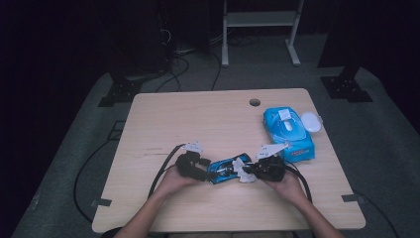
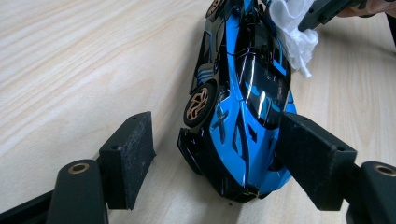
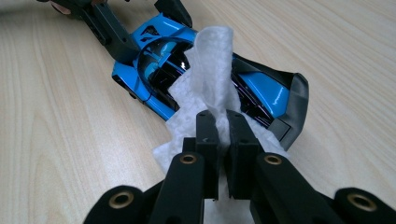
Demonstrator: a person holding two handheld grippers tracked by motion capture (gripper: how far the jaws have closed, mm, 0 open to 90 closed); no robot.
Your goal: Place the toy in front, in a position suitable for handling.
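A blue and black toy car (image 1: 225, 167) lies on the wooden table (image 1: 198, 119) near its front edge, between my two grippers. My left gripper (image 2: 217, 135) is open, its jaws on either side of one end of the car (image 2: 252, 79); the left jaw stands apart from it and the right jaw is close against its side. My right gripper (image 3: 223, 123) is shut on a white wipe (image 3: 210, 65), which drapes over the car's (image 3: 154, 32) other end, near its dark wing. In the high view, the left gripper (image 1: 198, 171) and right gripper (image 1: 252, 171) face each other across the car.
A blue wipes pack (image 1: 289, 131) lies at the right of the table, its white lid (image 1: 311, 121) flipped open. A cable hole (image 1: 254, 102) sits near the far edge. Cables trail from both grippers off the front. A white frame (image 1: 260, 29) stands on the floor beyond.
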